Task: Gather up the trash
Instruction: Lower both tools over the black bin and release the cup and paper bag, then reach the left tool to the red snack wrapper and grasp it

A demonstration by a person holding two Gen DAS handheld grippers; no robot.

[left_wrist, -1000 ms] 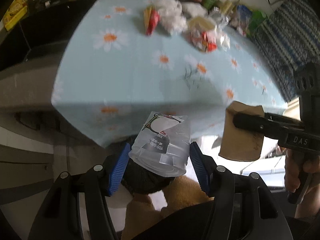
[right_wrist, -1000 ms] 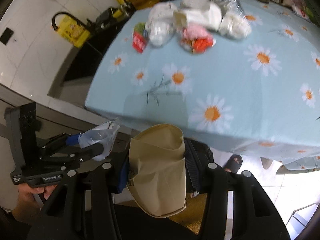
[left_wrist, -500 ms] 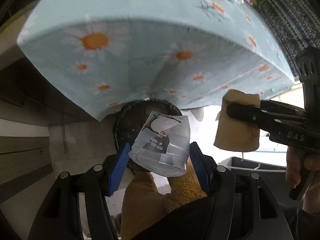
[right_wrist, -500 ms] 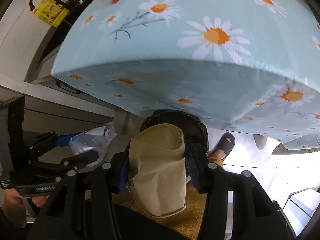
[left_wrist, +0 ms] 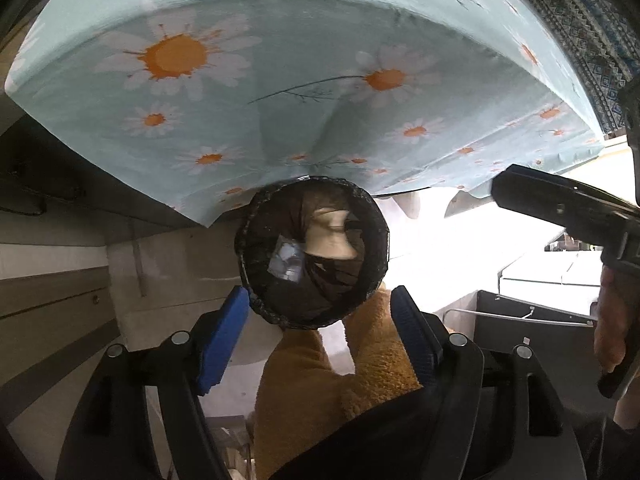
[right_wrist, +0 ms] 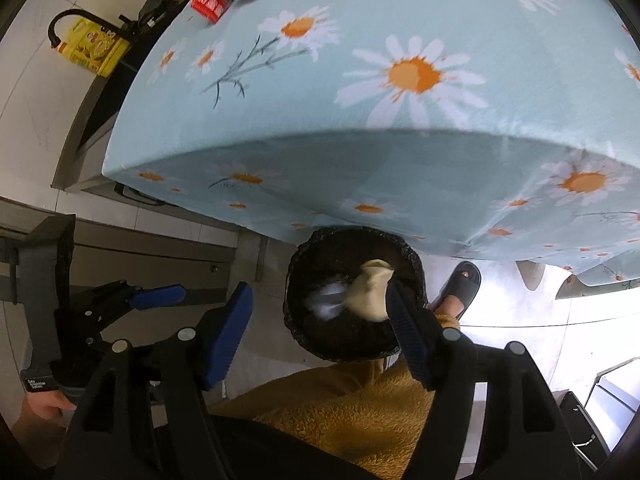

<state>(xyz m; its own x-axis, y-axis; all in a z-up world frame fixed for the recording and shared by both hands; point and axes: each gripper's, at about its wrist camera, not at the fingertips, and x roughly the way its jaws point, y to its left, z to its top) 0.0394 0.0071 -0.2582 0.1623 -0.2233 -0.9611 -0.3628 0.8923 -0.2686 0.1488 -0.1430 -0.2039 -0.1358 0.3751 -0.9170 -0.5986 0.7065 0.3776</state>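
A black-lined round trash bin [left_wrist: 256, 280] [right_wrist: 296, 320] stands on the floor under the table's edge. Inside it, a clear plastic cup [left_wrist: 286, 262] [right_wrist: 328, 298] and a crumpled brown paper cup [left_wrist: 330, 234] [right_wrist: 370, 290] look blurred, as if falling or just landed. My left gripper [left_wrist: 318, 320] hangs above the bin's near rim, jaws opening, with nothing between its blue pads [left_wrist: 222, 340]. My right gripper [right_wrist: 318, 336] is also over the bin, jaws opening and empty. Each gripper shows at the edge of the other's view: the left gripper [right_wrist: 156, 296] and the right gripper [left_wrist: 560, 208].
The table under a light-blue daisy cloth [left_wrist: 280, 80] [right_wrist: 360, 120] overhangs the bin. A red carton [right_wrist: 210, 0] and wrappers lie at its far end. A yellow jug [right_wrist: 90, 46] stands to the left. A sandalled foot [right_wrist: 460, 284] and tan fleece legs [left_wrist: 320, 380] are beside the bin.
Both grippers sank toward the bin and tipped further down. The left let go of the clear cup and the right let go of the brown paper cup; both cups now lie in the bin.
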